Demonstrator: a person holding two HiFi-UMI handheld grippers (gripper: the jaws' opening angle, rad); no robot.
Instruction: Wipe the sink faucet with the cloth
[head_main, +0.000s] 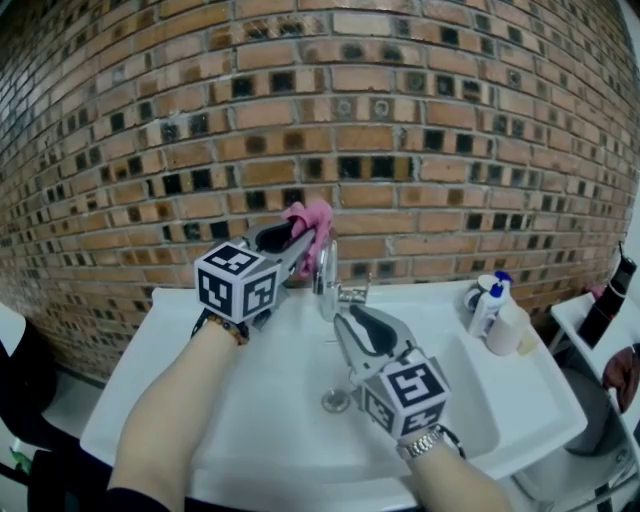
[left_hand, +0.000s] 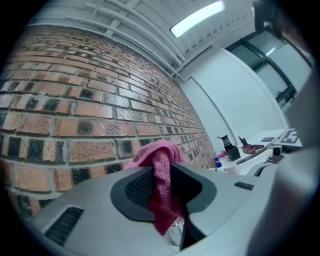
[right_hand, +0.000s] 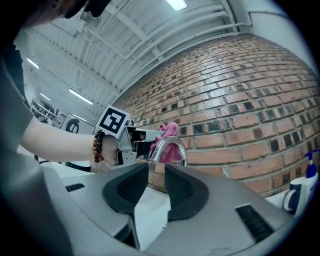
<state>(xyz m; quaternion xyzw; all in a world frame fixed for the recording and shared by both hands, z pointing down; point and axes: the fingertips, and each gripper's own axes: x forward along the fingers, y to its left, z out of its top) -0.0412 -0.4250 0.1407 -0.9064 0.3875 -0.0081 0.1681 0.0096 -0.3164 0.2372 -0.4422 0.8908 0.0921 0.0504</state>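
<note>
A pink cloth (head_main: 311, 224) is bunched between the jaws of my left gripper (head_main: 304, 244), which is shut on it. It is held against the top of the chrome faucet's (head_main: 327, 282) arch, close to the brick wall. In the left gripper view the cloth (left_hand: 161, 159) hangs down between the pads, with a bit of chrome faucet (left_hand: 175, 233) beneath. My right gripper (head_main: 349, 318) hovers over the white sink (head_main: 200, 400), just in front of the faucet, open and empty. In the right gripper view the faucet (right_hand: 170, 148) curves beyond the jaws' gap, and the cloth (right_hand: 170, 130) sits behind it.
A brick wall (head_main: 420, 140) rises right behind the sink. A blue-capped spray bottle (head_main: 487, 304) and a white container (head_main: 510, 330) stand on the sink's right rear corner. The drain (head_main: 336, 401) lies in the basin. A dark bottle (head_main: 610, 298) stands further right.
</note>
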